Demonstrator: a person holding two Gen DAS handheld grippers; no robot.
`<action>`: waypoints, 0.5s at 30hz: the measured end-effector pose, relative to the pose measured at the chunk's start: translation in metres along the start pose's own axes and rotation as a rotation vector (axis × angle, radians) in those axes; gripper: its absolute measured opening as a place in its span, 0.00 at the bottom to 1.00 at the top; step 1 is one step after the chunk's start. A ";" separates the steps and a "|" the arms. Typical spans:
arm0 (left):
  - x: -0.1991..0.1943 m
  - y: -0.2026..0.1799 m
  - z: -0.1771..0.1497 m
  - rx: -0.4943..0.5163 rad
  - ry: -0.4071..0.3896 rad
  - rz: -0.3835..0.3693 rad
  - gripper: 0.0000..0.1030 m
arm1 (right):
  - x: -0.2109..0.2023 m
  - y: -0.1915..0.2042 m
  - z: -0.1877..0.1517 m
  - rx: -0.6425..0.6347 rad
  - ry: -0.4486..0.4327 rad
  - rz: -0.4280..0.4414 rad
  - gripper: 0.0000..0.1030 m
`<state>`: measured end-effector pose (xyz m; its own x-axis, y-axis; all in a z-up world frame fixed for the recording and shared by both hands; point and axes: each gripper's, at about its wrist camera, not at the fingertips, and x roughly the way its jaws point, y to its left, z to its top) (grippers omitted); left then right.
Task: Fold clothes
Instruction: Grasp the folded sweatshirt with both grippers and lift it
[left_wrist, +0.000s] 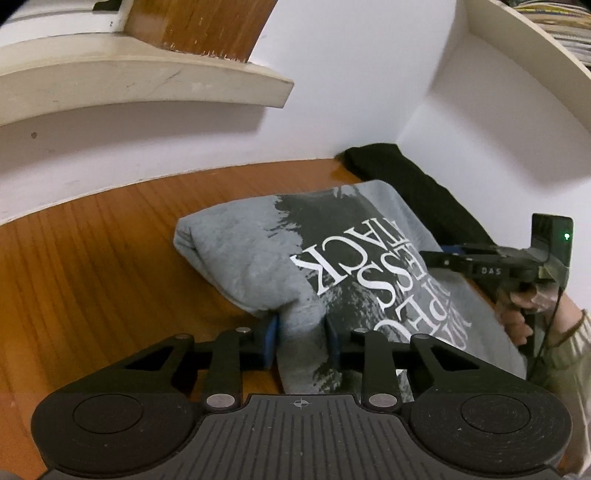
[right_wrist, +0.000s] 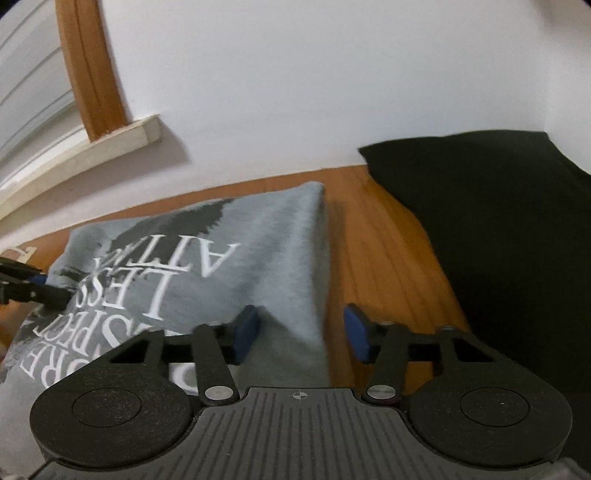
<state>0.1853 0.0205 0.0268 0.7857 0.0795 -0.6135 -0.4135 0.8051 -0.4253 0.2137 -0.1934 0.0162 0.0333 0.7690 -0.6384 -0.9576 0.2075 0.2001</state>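
The grey printed shirt (left_wrist: 332, 258) already lies as a compact folded bundle on the table (left_wrist: 92, 266) beside a folded black garment (right_wrist: 498, 240), the left tongs (left_wrist: 301, 339) pinching its near edge and the right tongs (right_wrist: 301, 332) standing apart astride its side edge, so little folding looks left.

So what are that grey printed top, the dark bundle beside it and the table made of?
The grey printed top looks like soft, matte knit, probably cotton jersey or fleece: heathered, fuzzy, with white lettering that seems printed on. The black folded garment is matte cloth too, its weave too dark to read. The table looks like glossy varnished wood, or a wood-look laminate, with striped grain and a sheen.
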 end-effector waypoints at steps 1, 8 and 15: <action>0.001 0.000 0.000 0.001 -0.003 0.001 0.27 | 0.001 0.001 0.000 0.006 -0.002 0.008 0.28; -0.016 -0.015 -0.007 0.089 -0.090 0.014 0.14 | -0.008 0.022 -0.007 -0.004 -0.073 -0.012 0.13; -0.078 -0.036 -0.013 0.191 -0.227 -0.002 0.13 | -0.057 0.058 -0.018 -0.063 -0.267 -0.084 0.12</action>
<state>0.1328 -0.0227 0.0813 0.8780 0.1901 -0.4394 -0.3351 0.8995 -0.2804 0.1508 -0.2360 0.0504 0.1793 0.8846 -0.4306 -0.9639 0.2455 0.1029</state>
